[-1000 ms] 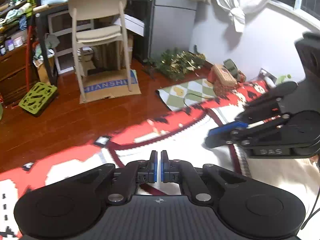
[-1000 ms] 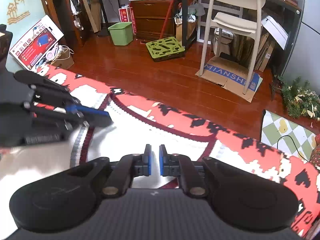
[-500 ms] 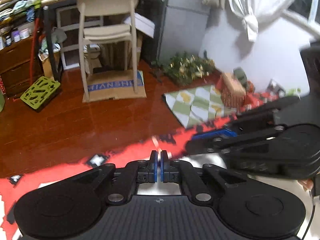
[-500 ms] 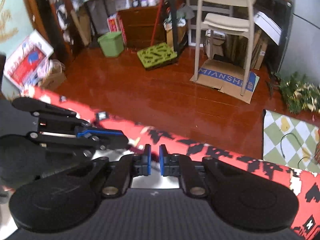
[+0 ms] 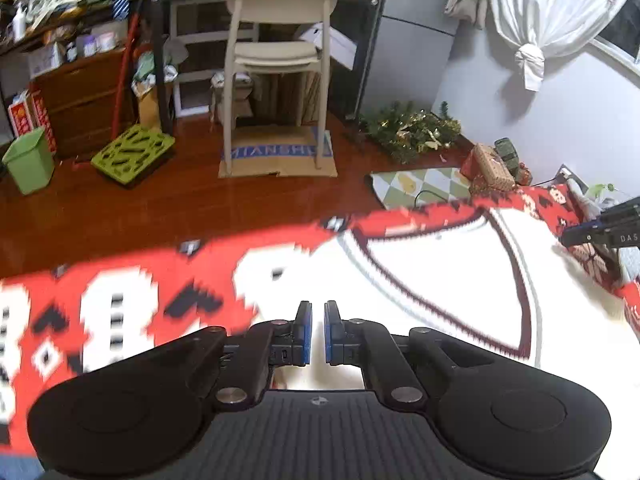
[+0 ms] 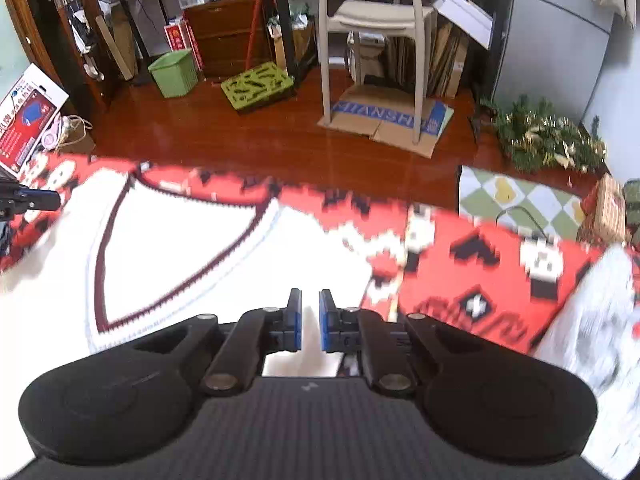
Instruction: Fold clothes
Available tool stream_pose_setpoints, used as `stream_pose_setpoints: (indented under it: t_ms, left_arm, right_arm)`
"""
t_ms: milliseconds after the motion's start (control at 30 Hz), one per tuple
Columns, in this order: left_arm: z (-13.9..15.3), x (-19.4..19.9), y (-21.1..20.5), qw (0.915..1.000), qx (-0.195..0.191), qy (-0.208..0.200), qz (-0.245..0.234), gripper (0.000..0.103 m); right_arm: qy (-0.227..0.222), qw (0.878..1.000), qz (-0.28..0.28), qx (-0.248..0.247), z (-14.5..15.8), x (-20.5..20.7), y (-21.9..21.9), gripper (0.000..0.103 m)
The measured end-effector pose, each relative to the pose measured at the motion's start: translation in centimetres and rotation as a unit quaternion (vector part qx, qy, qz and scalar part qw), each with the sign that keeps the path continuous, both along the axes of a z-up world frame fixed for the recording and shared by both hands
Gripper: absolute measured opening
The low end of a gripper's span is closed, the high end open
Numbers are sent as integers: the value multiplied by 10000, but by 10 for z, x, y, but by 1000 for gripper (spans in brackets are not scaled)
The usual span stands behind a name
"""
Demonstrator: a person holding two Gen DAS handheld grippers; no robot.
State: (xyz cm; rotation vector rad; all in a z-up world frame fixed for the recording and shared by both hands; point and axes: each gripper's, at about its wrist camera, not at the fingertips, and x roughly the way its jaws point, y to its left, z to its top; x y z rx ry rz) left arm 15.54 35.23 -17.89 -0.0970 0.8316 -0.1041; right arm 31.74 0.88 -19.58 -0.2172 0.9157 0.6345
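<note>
A white knit sweater [image 5: 440, 272] with a maroon-trimmed V-neck lies spread on a red patterned blanket [image 5: 120, 280]. My left gripper [image 5: 318, 332] sits low over the sweater's left part, its blue pads a narrow gap apart with white knit between them. My right gripper [image 6: 310, 320] stands the same way over the sweater [image 6: 180, 248] on its right part. The V-neck lies between the two grippers. Each gripper shows at the edge of the other's view: the right gripper [image 5: 592, 236] and the left gripper [image 6: 36, 200].
The blanket [image 6: 500, 280] ends at a red wooden floor. Beyond stand a beige chair [image 5: 276, 52] on flattened cardboard [image 5: 276, 156], a green bin [image 5: 28, 160], a green pad [image 5: 132, 152], a wreath [image 5: 408, 130] and a chequered mat [image 5: 416, 184].
The two grippers were close side by side and have moved far apart. The sweater now lies stretched between them with its V-neck in full view.
</note>
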Motion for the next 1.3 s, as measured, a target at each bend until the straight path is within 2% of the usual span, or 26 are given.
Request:
stream_pose_setpoints:
  t_ms: [167,400,467,533,700,833,900,1033,1200,1300]
  left_arm:
    - [-15,-2,-6,9998,195,28,-77,6]
    - [-20,19,-8,9988,466,-111,-46,7]
    - [-20,27,-7,9985,524,-138,0,8]
    - [-21,32,-6,9983,557,-181,48,8]
    - [-23,50,-5,9975,653,-165,217,6]
    - [-22,66,-4,9963,770,-98,362,5]
    - [-17,68,1,9962,722,-122,480,5]
    - [1,50,8,9977,293,-345,495,5]
    - [6,16,5,9997,41,-111,209,5]
    - [10,-14,-1,9998,-152,-119,106,5]
  right_arm:
    - [-36,9999,-1,-168,-24,-12,-12,9]
    - [-246,9988,-390,-160,-30,19,9,7]
    - [-275,9981,-533,-154,-32,32,14,1]
    - [-315,9972,-647,-178,-34,41,19,5]
    - [-314,9956,-877,-143,-36,60,22,6]
    - [-398,9953,-888,-16,-24,53,16,7]
    - [-390,9954,-870,127,-12,49,8,7]
    - [-230,9968,-723,249,9,31,-12,7]
    - [68,9989,-437,160,11,-4,-26,7]
    - [171,9989,-348,265,8,-35,-36,7]
